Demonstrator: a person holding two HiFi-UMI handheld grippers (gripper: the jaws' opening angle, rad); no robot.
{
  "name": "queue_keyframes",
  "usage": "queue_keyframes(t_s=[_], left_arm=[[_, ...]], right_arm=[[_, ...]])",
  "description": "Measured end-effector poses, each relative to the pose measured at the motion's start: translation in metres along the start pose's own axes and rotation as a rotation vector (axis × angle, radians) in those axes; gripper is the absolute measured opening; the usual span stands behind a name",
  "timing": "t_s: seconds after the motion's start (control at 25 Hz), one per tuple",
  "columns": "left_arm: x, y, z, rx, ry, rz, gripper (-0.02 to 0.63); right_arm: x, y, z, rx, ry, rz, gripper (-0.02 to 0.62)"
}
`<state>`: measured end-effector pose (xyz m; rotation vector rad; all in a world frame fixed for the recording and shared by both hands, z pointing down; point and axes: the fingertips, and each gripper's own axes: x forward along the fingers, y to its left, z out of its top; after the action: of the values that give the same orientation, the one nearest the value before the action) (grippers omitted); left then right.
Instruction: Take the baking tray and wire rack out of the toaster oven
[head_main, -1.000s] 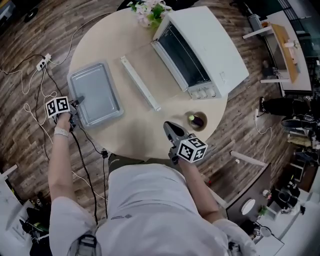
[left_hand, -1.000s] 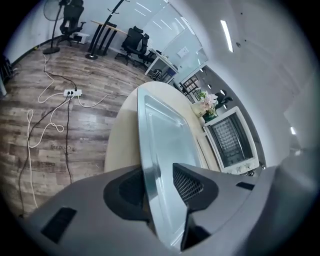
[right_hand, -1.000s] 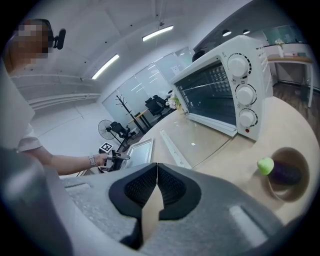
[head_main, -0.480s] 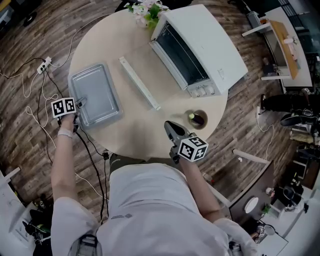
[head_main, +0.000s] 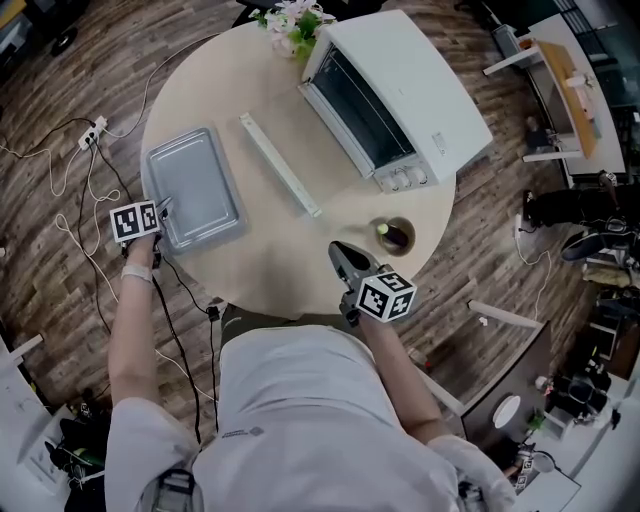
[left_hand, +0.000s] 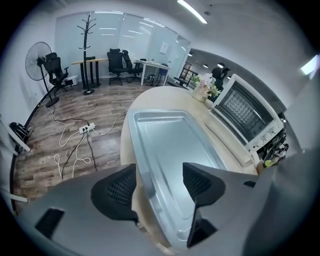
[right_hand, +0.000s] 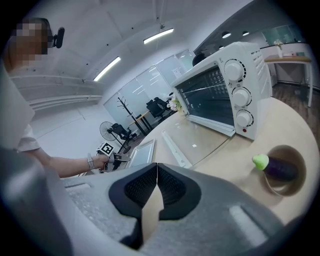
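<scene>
The grey baking tray (head_main: 192, 187) lies flat on the left of the round table (head_main: 260, 250). My left gripper (head_main: 160, 210) is at the tray's near left corner. Its jaws are opening, and the tray's rim (left_hand: 145, 180) runs between the two pads without being pressed. The white toaster oven (head_main: 410, 90) stands at the back right with its glass door (head_main: 300, 125) folded down flat. The wire rack (left_hand: 243, 111) shows inside it. My right gripper (head_main: 340, 258) hovers shut and empty at the table's near edge.
A small bowl with a toy aubergine (head_main: 392, 238) sits just beyond my right gripper. A pot of flowers (head_main: 295, 22) stands at the far edge beside the oven. The door's long handle (head_main: 280, 165) lies between tray and oven. Cables and a power strip (head_main: 88, 130) cross the floor on the left.
My left gripper's jaws have spread apart off the tray's rim and the hand has rolled a little. The tray has stayed in place. My right gripper has not moved.
</scene>
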<state>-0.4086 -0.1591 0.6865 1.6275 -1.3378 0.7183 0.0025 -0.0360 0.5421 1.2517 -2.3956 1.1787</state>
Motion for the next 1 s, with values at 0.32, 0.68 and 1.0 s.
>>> queue_keyframes(t_s=[0.32,0.68,1.0], left_arm=[[-0.029,-0.060,-0.016,-0.082,-0.081,-0.170,0.281],[-0.050,-0.150,0.011,-0.058,-0.185,-0.352,0.287],[-0.050,-0.237,0.048,0.250,-0.263,-0.386,0.287]], right_arm=[[-0.016,0.005,-0.004,0.012,-0.037,0.017,0.007],[-0.040,-0.003,-0.004,0.045,-0.102,-0.008,0.007],[-0.071,-0.022,-0.011,0.096,-0.161,-0.065,0.006]])
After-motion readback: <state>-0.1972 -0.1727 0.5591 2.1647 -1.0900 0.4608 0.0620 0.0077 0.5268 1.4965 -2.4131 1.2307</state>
